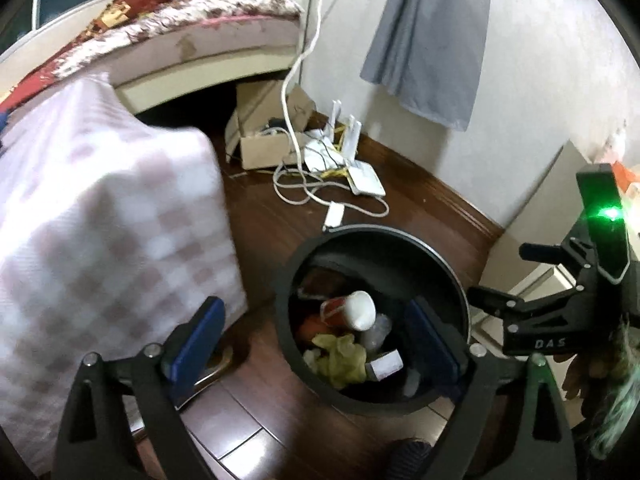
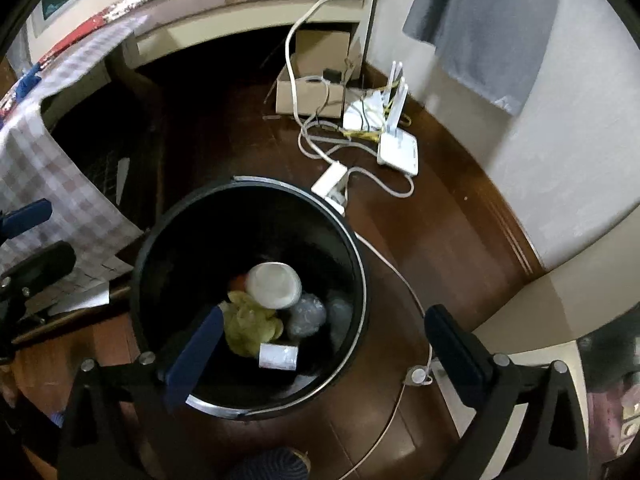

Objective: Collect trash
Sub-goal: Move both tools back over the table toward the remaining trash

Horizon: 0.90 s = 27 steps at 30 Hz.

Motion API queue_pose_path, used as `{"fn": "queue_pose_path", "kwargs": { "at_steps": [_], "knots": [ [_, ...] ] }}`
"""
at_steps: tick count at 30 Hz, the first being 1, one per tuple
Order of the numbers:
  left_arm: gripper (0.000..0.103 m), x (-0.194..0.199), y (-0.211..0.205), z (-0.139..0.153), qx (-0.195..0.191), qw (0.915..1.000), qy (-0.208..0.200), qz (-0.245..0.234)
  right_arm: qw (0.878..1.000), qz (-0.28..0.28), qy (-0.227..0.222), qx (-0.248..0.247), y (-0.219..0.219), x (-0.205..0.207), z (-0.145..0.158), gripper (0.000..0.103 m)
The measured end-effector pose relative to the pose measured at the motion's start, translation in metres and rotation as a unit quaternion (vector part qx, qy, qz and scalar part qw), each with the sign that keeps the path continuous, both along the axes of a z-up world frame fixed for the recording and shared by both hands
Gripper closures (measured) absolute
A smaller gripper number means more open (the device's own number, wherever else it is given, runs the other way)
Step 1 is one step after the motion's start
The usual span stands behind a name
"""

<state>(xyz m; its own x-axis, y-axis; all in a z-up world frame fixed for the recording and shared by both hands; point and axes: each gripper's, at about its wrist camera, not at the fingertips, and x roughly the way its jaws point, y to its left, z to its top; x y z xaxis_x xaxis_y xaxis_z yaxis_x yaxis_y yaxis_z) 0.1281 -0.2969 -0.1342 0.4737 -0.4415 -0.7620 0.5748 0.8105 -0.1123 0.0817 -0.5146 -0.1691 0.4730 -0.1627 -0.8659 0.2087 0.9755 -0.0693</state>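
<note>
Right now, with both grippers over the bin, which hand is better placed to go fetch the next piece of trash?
Neither clearly. The left gripper and right gripper both hang open and empty over the black bin. No loose trash shows outside it, only a router and cables.

Only legible text: "DAS", pale letters on black body of right gripper [image 1: 536, 342], seen from left wrist cam; rest of word cut off. Small white box [image 2: 279, 357] in bin [image 2: 362, 280]: no print readable. Nothing else legible.
</note>
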Motion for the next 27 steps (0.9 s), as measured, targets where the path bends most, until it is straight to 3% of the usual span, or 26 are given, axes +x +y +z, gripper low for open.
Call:
{"fn": "queue_pose_path", "kwargs": {
  "at_steps": [11, 27],
  "knots": [
    [0.011, -0.004, 0.044, 0.046, -0.017, 0.998, -0.043, 0.043, 0.999, 0.007, -0.049, -0.018, 0.045, -0.003, 0.052, 0.001],
    [0.011, -0.001, 0.14, 0.092, -0.039, 0.9855, -0.091, 0.138, 0.985, 0.106, -0.135, -0.025, 0.147, 0.023, 0.126, 0.001]
  ]
}}
